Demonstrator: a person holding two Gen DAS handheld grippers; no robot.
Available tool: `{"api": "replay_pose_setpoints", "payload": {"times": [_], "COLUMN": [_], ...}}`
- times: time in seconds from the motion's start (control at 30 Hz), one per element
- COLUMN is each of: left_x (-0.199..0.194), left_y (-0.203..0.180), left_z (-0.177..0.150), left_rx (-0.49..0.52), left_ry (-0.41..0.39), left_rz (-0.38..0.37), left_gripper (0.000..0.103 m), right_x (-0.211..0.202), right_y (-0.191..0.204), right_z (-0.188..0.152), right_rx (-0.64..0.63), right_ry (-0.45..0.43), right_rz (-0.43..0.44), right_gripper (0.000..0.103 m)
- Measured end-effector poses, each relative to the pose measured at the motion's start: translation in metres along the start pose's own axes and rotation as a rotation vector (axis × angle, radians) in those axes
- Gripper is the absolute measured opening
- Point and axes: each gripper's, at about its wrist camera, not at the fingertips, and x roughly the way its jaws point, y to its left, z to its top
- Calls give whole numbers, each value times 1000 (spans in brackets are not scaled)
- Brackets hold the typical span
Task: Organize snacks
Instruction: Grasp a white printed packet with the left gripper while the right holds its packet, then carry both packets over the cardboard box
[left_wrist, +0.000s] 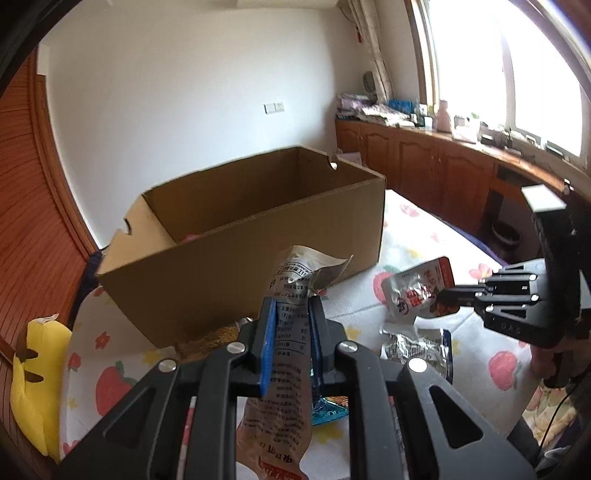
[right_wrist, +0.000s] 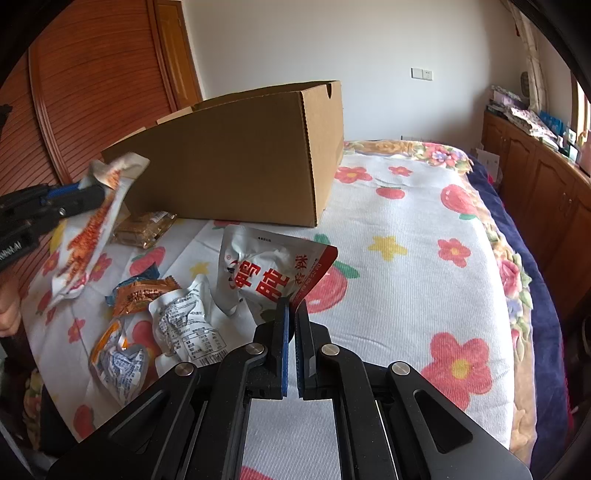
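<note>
Up close, the left gripper (left_wrist: 291, 306) is clamped on a long silver snack packet (left_wrist: 291, 332) and the right gripper (right_wrist: 291, 306) pinches a red-lettered silver pouch (right_wrist: 266, 277) by its corner, both above the flowered bed (right_wrist: 406, 221), with the cardboard box (right_wrist: 240, 166) standing beyond.

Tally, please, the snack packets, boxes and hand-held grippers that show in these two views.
Held snack packets: 2, white-orange packet in left hand-held gripper, red-lettered packet in right hand-held gripper
Loose snack packets on the bedspread: 4, brown packet, orange packet, silver packet, silver-orange packet
Cardboard box: 1
Hand-held grippers: 2
Total: 9
</note>
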Motion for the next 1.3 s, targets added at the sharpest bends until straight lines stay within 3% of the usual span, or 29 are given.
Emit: {"api": "replay_pose_setpoints", "payload": {"times": [0.9, 1.3], "left_x": [-52, -69], "left_y": [25, 33], "left_z": [-5, 6], "left_rx": [-107, -129], "left_ry": [-122, -170], "left_rz": [60, 60], "left_gripper": [14, 14], "right_x": [-20, -62], "right_y": [-3, 17], "right_z": [1, 23], "right_rx": [21, -2], "right_ry": [-74, -149], "right_rz": [12, 34], "right_gripper": [0, 0]}}
